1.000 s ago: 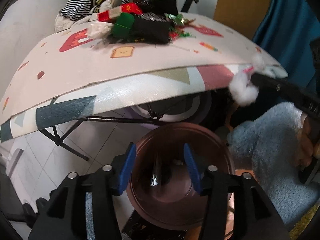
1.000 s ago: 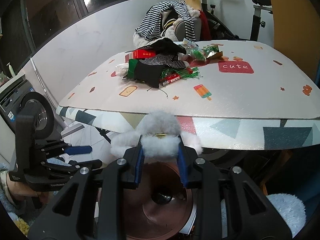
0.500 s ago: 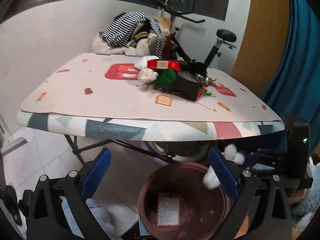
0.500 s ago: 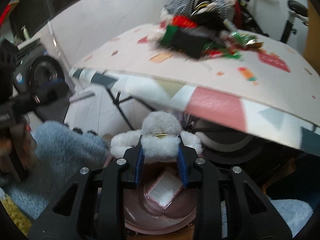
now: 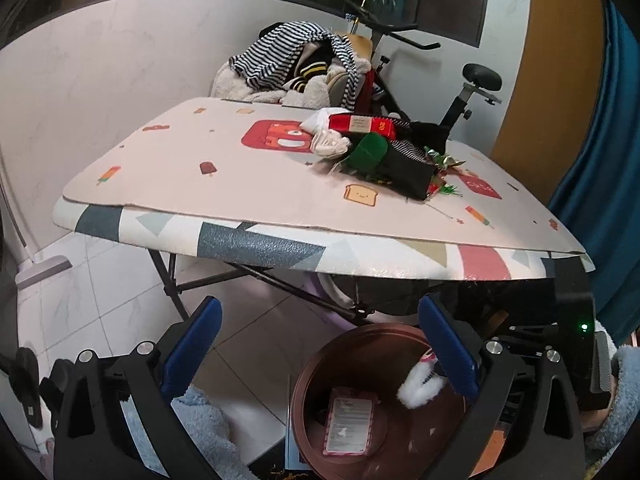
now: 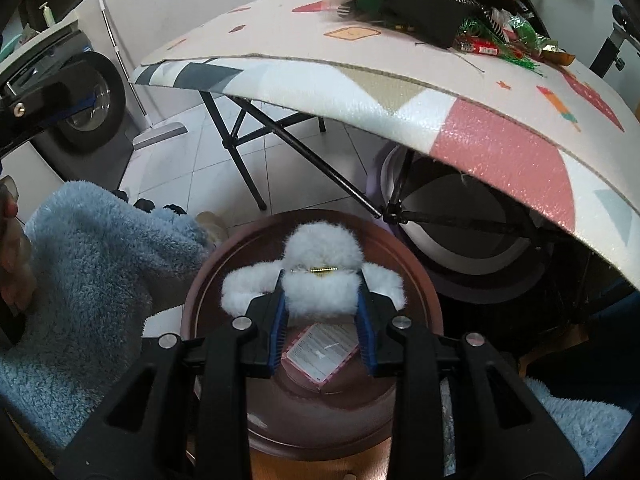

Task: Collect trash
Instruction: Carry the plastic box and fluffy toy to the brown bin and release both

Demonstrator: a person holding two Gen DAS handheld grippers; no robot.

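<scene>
Two grippers over the brown bin point(image 6: 416, 280) now. Right gripper point(image 6: 322, 330) has come down from desk point(image 5: 280, 176) edge level and clamps the white fluffy thing point(image 6: 320, 280) just above the bin mouth; its jaws have just been easing apart, fluff between them, so release looks imminent. Left gripper point(image 5: 320, 344) has gone from half closed to wide open, empty, and now faces the desk. A pink packet point(image 5: 348, 420) lies in the bin. More trash pile point(image 5: 380, 152) left on the desk.

We see a white fluffy scrap point(image 6: 320, 276) suspended above the round brown bin point(image 6: 416, 276), whose mouth faces up; a pink-edged packet point(image 6: 320, 350) lies flat inside, at six o'clock.
</scene>
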